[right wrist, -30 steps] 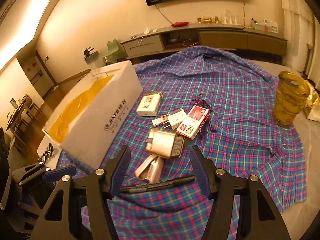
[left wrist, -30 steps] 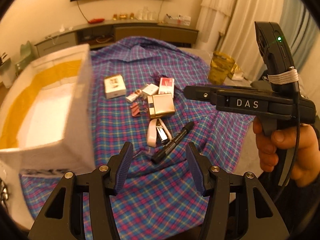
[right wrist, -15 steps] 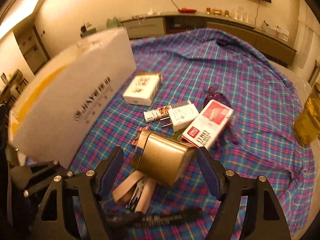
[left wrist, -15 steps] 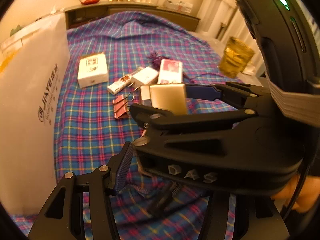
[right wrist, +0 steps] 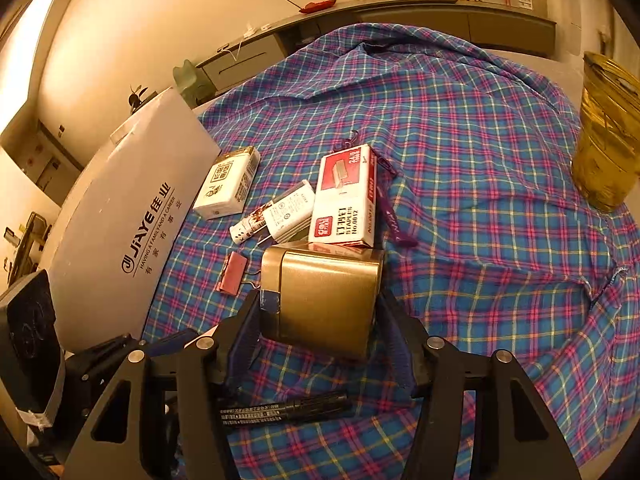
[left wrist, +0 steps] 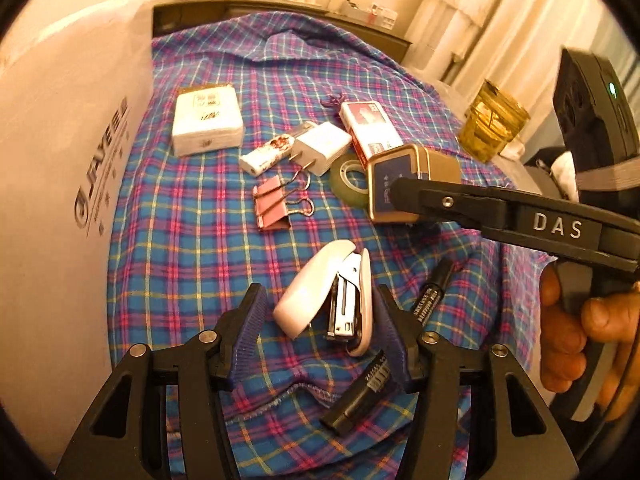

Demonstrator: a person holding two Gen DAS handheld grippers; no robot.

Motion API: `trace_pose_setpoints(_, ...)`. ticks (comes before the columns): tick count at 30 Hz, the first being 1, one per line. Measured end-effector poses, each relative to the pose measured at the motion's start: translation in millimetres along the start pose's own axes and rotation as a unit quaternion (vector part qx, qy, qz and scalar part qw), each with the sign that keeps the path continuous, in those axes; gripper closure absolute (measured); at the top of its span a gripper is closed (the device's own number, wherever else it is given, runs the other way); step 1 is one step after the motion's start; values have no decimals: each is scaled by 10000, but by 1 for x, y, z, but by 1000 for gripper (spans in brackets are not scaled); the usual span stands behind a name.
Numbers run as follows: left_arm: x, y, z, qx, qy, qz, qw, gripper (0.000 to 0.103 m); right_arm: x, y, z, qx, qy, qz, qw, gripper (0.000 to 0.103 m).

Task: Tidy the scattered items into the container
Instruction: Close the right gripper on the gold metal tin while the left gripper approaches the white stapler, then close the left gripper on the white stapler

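**Both hand-held grippers lined up on their first picks**

At nine o'clock in both views stands the white foam container, printed "JIAYE" with "HAVING A FAMILY AND A CAREER" beneath. The scattered items lie beside it on the blue-and-pink plaid cloth.

The left hand-held gripper is spread open around the white flip-open stapler; the stapler sits between the pads, the right pad about touching it, but I judge it not yet gripped. A black marker pen lies at four o'clock of it.

The right hand-held gripper, marked "DAS" on its side, brackets the gold metal box and its jaws are closing, the pads at or near the sides; a firm clamp is not evident.

At twelve o'clock of the box lies a red-and-white carton reading "STAPLES No.0012".

This looks like the grasping step. Next, each needs to close firmly, lift clear, and carry toward nine o'clock over the container rim.
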State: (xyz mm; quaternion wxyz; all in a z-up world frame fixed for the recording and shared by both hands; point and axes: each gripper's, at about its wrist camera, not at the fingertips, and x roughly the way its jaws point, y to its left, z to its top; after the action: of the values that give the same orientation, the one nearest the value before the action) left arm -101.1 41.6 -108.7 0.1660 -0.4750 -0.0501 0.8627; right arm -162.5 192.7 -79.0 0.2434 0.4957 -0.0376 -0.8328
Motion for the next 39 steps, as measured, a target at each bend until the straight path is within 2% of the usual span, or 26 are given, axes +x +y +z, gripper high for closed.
trace_pose_setpoints(3, 5, -5, 3, 237, -60, 65, 9997, 47, 8, 1, -2, -49, 77, -73, 9999, 45)
trace_pose_setpoints(5, 5, -7, 3, 328, -98, 1, 9994, 57, 6, 2, -2, -96, 34, -87, 9999, 47)
trace_pose_setpoints(7, 5, -6, 3, 289, -94, -81, 9995, 59, 0, 2, -1, -86, -64, -50, 9999, 50)
trace_pose_setpoints(12, -5, -3, 5, 207, -189, -131, 9995, 62, -14, 6, 0, -113, -225, 118, 9996, 51)
trace_pose_setpoints(13, -9, -2, 6, 192, -234, -160, 9994, 70, -16, 7, 0, -133, -238, 143, 9995, 51)
trace_pose_setpoints(15, -19, -1, 10, 173, -328, -254, 9990, 93, -17, 10, 1, -149, -266, 182, 9994, 51)
trace_pose_setpoints(20, -37, 16, 17, -93, -485, -302, 9983, 93, -25, 11, 0, -136, -324, 228, 9991, 51)
trace_pose_setpoints(21, -37, 17, 16, -118, -501, -257, 9983, 89, -25, 10, -1, -119, -325, 216, 9992, 51)
trace_pose_setpoints(22, -36, 18, 15, -127, -467, -237, 9985, 74, -25, 9, -2, -102, -316, 208, 9992, 51)
trace_pose_setpoints(23, -34, 18, 13, -120, -416, -238, 9988, 65, -24, 9, -3, -84, -299, 213, 9993, 51)
trace_pose_setpoints(24, -33, 16, 11, -105, -377, -230, 9990, 58, -24, 8, -3, -73, -290, 209, 9993, 51)
trace_pose_setpoints(27, -25, 5, 1, 150, -177, -203, 9995, 48, -23, 8, -5, -61, -255, 203, 9994, 51)
trace_pose_setpoints(29, -11, 1, -5, 275, 21, 125, 9995, 47, -21, 9, -5, -72, -216, 213, 9995, 51)
trace_pose_setpoints(30, -6, 3, -7, 225, 84, 149, 9996, 50, -20, 10, -5, -81, -198, 218, 9995, 51)
trace_pose_setpoints(31, -8, 3, -8, 235, -77, 207, 9995, 56, -20, 11, -6, -95, -184, 224, 9995, 51)
trace_pose_setpoints(33, -6, 7, -6, 151, -38, 166, 9997, 60, -20, 13, -7, -127, -172, 256, 9994, 51)
trace_pose_setpoints(39, -24, 16, 1, -68, -333, -22, 9994, 62, -30, 17, -7, -207, -319, 385, 9985, 51)
